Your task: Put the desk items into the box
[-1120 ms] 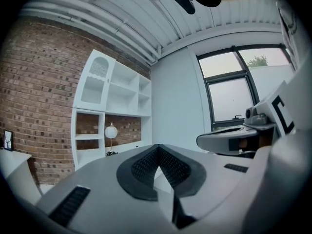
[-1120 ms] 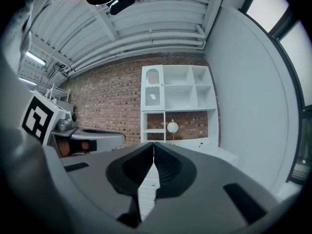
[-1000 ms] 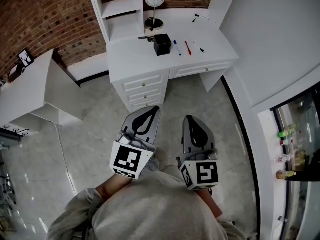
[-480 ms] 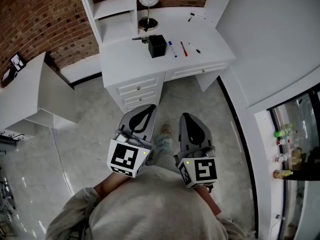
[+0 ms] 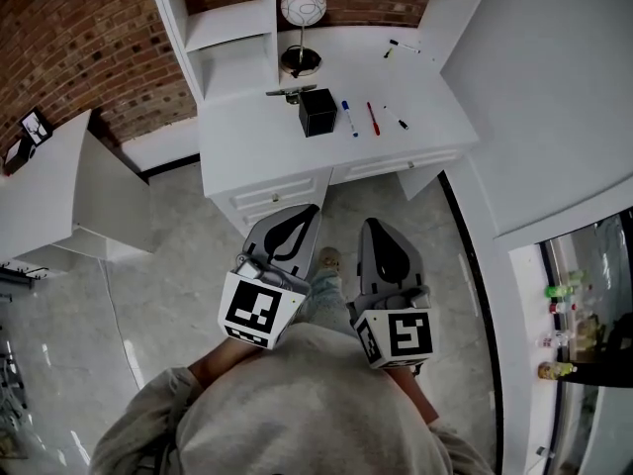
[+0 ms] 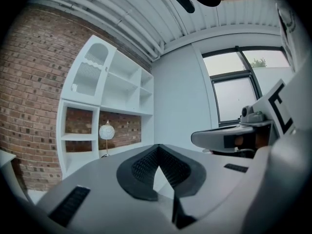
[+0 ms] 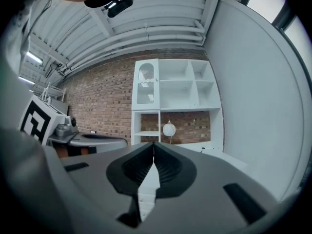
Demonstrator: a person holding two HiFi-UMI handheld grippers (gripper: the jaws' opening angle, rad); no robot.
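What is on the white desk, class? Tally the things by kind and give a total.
Pens: 4 (blue pen, red pen, front dark-tipped pen, back dark-tipped pen)
Box: 1
Lamp: 1
Slim dark thing beside the box, kind unclear: 1
Total: 7

White desk [image 5: 247, 142]: box [image 5: 317, 113], likely pens [image 5: 373, 119]

Small black box [image 5: 317, 112] stands upright mid-table [image 5: 247, 142]. To its right, flat and roughly parallel, none touching: blue pen [image 5: 349, 119], red pen [image 5: 373, 119], short dark marker [image 5: 397, 120]. Another marker [image 5: 391, 49] lies back right. Slim dark item [image 5: 287, 91] lies just behind the box.
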